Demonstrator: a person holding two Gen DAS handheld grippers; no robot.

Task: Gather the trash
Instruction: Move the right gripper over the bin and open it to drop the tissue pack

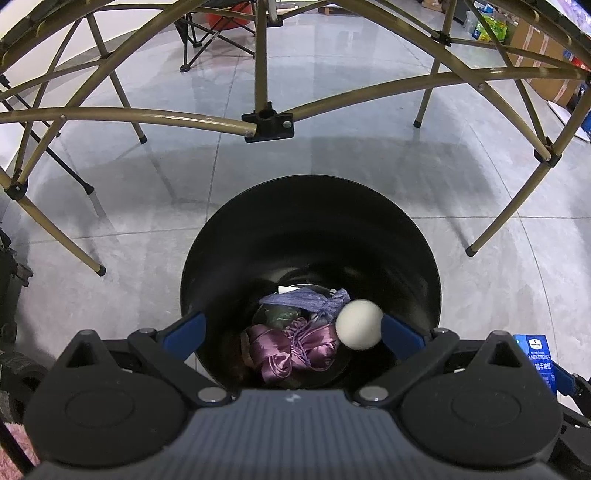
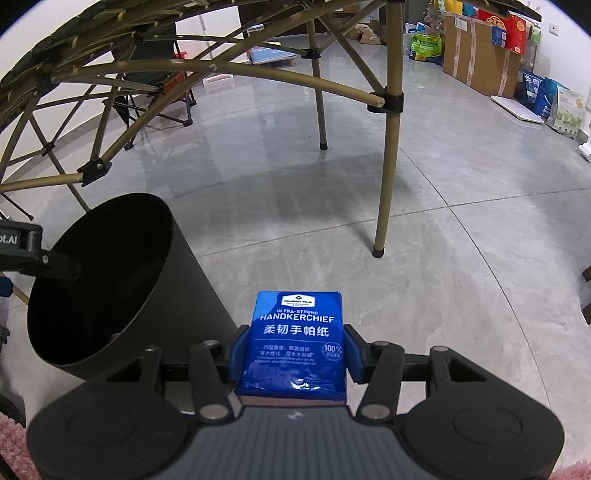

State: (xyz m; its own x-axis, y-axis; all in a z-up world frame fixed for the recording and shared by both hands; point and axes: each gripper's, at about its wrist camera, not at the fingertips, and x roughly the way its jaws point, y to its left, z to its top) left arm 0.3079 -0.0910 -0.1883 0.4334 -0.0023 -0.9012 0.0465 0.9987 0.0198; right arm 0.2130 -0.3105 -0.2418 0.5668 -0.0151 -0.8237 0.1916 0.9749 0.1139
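Note:
My left gripper (image 1: pixel 295 330) hangs over the mouth of a black trash bin (image 1: pixel 310 192) with its blue fingers (image 1: pixel 188 328) spread wide. A white ball (image 1: pixel 359 325), slightly blurred, sits just inside the right finger and above the bin's opening, with nothing pressing on it. A purple satin pouch (image 1: pixel 288 354) and a blue-grey pouch (image 1: pixel 306 299) lie at the bottom of the bin. To the right of the bin (image 2: pixel 110 277), my right gripper (image 2: pixel 297 354) is shut on a blue handkerchief tissue pack (image 2: pixel 297 339). This pack (image 1: pixel 539 358) also shows at the right edge of the left wrist view.
Gold metal legs of a folding table frame (image 2: pixel 388 166) stand over the grey tiled floor (image 2: pixel 461 258) behind the bin. A folding chair (image 1: pixel 210 33) stands further back. Cardboard boxes (image 2: pixel 480 59) and bags line the far right wall. A pink rug (image 2: pixel 11 424) shows at the lower left.

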